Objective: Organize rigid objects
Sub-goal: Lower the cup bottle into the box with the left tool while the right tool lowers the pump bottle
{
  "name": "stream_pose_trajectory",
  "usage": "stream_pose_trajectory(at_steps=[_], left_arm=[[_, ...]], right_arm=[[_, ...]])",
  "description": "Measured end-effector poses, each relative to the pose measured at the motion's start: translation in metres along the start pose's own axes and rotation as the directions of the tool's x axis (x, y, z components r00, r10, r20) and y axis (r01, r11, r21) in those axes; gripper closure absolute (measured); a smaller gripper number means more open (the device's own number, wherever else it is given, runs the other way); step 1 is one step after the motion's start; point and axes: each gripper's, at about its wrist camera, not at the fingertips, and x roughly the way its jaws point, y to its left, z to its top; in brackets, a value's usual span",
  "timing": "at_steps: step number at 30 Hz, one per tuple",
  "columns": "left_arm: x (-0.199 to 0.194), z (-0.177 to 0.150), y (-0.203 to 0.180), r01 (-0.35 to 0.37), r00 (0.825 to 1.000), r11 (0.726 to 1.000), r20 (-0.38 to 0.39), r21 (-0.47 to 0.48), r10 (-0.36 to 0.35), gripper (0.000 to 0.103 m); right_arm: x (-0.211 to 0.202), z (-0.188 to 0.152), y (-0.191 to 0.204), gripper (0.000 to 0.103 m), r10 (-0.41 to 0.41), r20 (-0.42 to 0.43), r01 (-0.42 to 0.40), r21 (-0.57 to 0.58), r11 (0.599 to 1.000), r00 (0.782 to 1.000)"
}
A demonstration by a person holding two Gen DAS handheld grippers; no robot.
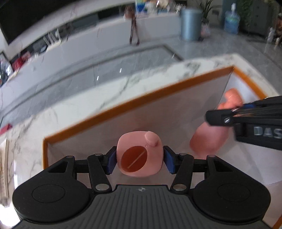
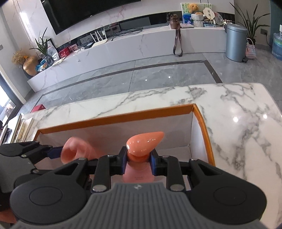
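A: Holding both pink plastic pieces over the orange-rimmed box (image 2: 112,117)?

B: Yes. My left tongs (image 1: 140,161) straddle the squarish cap (image 1: 139,155); right tongs (image 2: 138,156) pinch the glossy horn-shaped piece (image 2: 145,142) at six o'clock. Light, stiff, slippery.

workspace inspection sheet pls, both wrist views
surface: marble counter, glossy.
job's things: orange-rimmed box on the counter; two pink plastic pieces, a cap-like piece and a horn-tipped piece, both over the box.
clutter: nothing seen on the counter beyond the box.
grippers: left gripper shut on the cap-like piece; right gripper shut on the horn-tipped piece.
cables: wires on the TV bench, far off.
surroundings: TV, grey bin, plants, tiled floor.
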Motion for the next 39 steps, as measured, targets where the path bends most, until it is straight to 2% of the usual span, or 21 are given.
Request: stream_pose_trajectory(at_steps=[2, 8, 14, 18, 27, 31, 37, 39], left_arm=[[0.006, -0.002, 0.003, -0.023, 0.999, 0.999, -0.044, -0.023, 0.022, 0.038], [-0.002, -0.011, 0.013, -0.004, 0.998, 1.0, -0.068, -0.016, 0.003, 0.036], [-0.019, -0.016, 0.015, 0.01, 1.0, 1.0, -0.009, 0.024, -0.01, 0.028], [-0.039, -0.02, 0.023, 0.035, 0.999, 0.999, 0.028, 0.014, -0.036, 0.028], [-0.071, -0.011, 0.063, 0.092, 0.988, 0.989, 0.135, -0.119, -0.076, 0.027], [-0.073, -0.011, 0.084, 0.095, 0.99, 0.981, 0.116, -0.169, -0.076, 0.027], [-0.065, -0.029, 0.096, 0.149, 0.988, 0.972, 0.066, -0.18, -0.139, 0.03], [-0.063, -0.035, 0.096, 0.166, 0.986, 0.969, 0.056, -0.181, -0.158, 0.038]], right_arm=[[0.002, -0.001, 0.0, 0.076, -0.003, -0.009, 0.003, 0.0, 1.0, 1.0], [0.001, -0.005, 0.002, 0.076, -0.008, -0.034, 0.008, -0.008, 1.0, 0.999], [0.004, -0.006, 0.008, 0.076, -0.008, -0.048, 0.007, -0.011, 1.0, 0.999], [0.006, -0.005, 0.015, 0.076, -0.006, -0.054, 0.004, -0.025, 1.0, 0.999], [0.014, -0.001, 0.029, 0.076, -0.013, -0.065, 0.01, -0.052, 0.999, 0.998], [0.023, 0.001, 0.04, 0.076, -0.014, -0.076, 0.009, -0.072, 0.997, 0.997], [0.034, 0.005, 0.057, 0.076, 0.01, -0.091, -0.017, -0.079, 0.997, 0.996], [0.037, 0.005, 0.063, 0.076, 0.015, -0.095, -0.023, -0.085, 0.996, 0.995]])
